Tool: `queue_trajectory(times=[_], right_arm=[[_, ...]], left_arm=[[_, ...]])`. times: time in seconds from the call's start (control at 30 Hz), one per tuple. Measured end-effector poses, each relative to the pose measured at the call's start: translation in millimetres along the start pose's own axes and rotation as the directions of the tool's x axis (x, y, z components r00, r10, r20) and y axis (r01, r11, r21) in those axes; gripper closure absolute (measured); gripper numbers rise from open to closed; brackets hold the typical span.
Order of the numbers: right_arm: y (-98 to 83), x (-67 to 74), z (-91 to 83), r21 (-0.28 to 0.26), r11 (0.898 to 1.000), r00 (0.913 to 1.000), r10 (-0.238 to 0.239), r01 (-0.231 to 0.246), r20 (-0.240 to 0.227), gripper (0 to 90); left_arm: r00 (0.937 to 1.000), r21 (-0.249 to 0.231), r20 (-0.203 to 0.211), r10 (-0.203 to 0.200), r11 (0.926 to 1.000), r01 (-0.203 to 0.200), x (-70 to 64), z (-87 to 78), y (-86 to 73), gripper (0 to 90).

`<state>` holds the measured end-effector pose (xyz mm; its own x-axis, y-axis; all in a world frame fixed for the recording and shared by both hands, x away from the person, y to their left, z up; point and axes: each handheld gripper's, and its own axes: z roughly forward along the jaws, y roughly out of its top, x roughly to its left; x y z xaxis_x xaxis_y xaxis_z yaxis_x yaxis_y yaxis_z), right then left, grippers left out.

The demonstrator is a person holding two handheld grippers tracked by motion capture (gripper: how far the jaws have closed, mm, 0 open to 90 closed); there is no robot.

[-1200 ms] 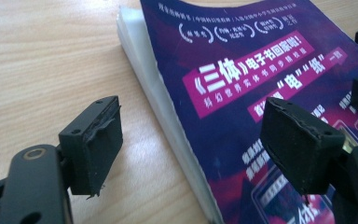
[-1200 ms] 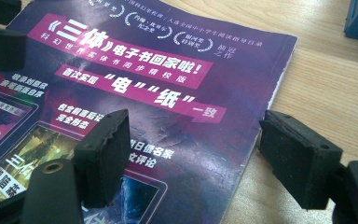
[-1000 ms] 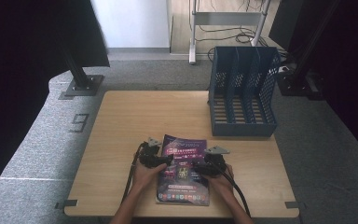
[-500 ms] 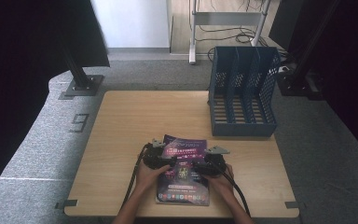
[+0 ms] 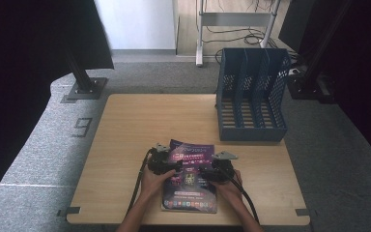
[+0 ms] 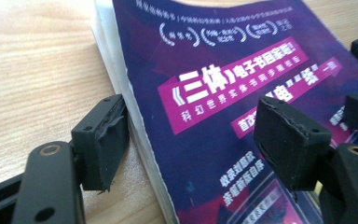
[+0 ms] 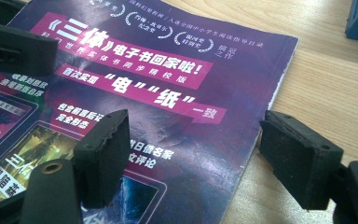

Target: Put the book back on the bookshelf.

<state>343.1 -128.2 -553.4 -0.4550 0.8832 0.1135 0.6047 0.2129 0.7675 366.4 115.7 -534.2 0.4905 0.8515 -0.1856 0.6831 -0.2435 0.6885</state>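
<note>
Purple book (image 5: 192, 176) lies flat on the desk (image 5: 125, 130), near front edge. Left hand-held gripper (image 5: 166, 166) straddles its left edge, jaws just been closing, pads not yet pressing. Right hand-held gripper (image 5: 211, 173) open astride its right edge. Blue file rack (image 5: 251, 96) well apart.

**Parts of the book and grippers that cannot be made out**

In the high view, both hands cover the middle of the purple book (image 5: 190, 180). In the left gripper view its cover runs past the top, right and bottom edges. The small print there is blurred.
</note>
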Motion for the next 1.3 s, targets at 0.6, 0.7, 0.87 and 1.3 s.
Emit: queue_trajectory(times=[0.6,0.7,0.87,1.3], right_arm=[[0.0,-0.1,0.0,0.000,1.000,1.0000,0.000,0.000,0.000,24.2],[0.0,-0.1,0.0,0.000,1.000,1.0000,0.000,0.000,-0.001,24.1],[0.0,-0.1,0.0,0.000,1.000,1.0000,0.001,-0.001,-0.001,24.1],[0.0,0.0,0.0,0.000,1.000,1.0000,0.001,-0.001,0.000,24.2]], left_arm=[[0.9927,0.000,0.112,0.044,0.9990,-0.044,-8.5,2.6,0.4,31.8],[0.9953,-0.004,0.072,0.065,0.9979,-0.065,-11.2,4.5,0.5,33.4],[0.9939,-0.015,0.010,0.110,0.9939,-0.110,-16.0,7.1,3.9,38.6],[0.9937,0.021,0.005,0.112,0.9935,-0.112,-12.7,11.3,6.0,37.8]])
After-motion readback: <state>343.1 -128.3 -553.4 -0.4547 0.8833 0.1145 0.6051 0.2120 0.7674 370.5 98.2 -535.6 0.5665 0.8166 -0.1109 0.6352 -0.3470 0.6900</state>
